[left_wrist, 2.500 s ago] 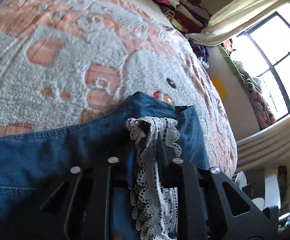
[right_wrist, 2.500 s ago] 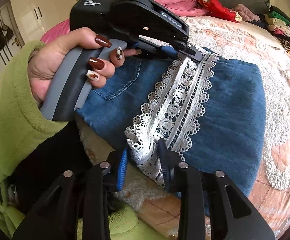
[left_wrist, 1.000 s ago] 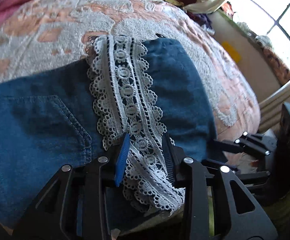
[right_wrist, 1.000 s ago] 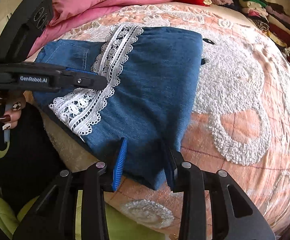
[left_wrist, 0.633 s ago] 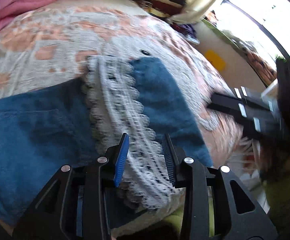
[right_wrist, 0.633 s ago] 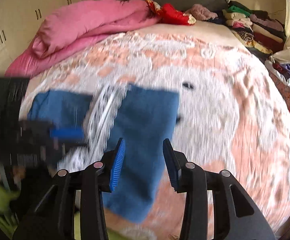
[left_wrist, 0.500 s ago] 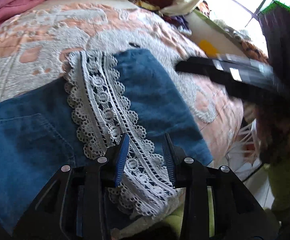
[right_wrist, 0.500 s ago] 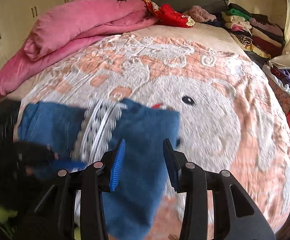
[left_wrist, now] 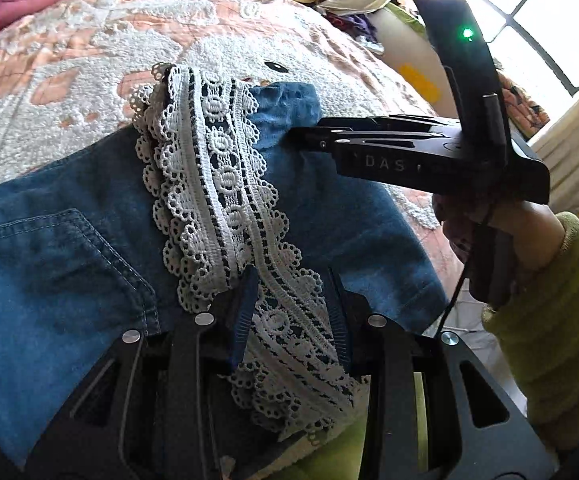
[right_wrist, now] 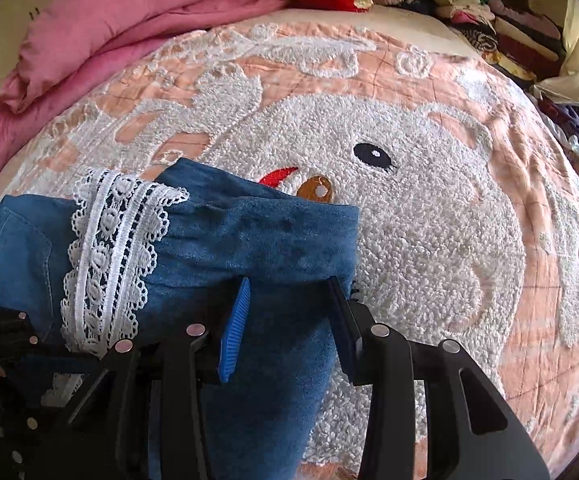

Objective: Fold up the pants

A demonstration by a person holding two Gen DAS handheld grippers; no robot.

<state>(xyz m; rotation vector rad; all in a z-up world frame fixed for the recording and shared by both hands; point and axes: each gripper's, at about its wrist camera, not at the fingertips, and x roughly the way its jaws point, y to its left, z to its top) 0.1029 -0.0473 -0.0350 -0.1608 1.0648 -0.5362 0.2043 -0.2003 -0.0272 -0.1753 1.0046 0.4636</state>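
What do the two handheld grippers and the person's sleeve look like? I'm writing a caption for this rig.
Both are black plastic frames with silver screw heads. The left gripper and right gripper each have one ribbed blue pad and one dark pad. Seen from the side, the right one bears white letters "DAS", a green light and a thin black cable. The sleeve is fuzzy lime-green.

The pants (left_wrist: 61,248) were matt blue denim cloth, trimmed with white openwork lace (left_wrist: 225,204) — the bedspread (right_wrist: 429,248) was tufted, nubbly cloth. The right gripper (right_wrist: 289,316) looked matt black plastic — ribbed blue pads.
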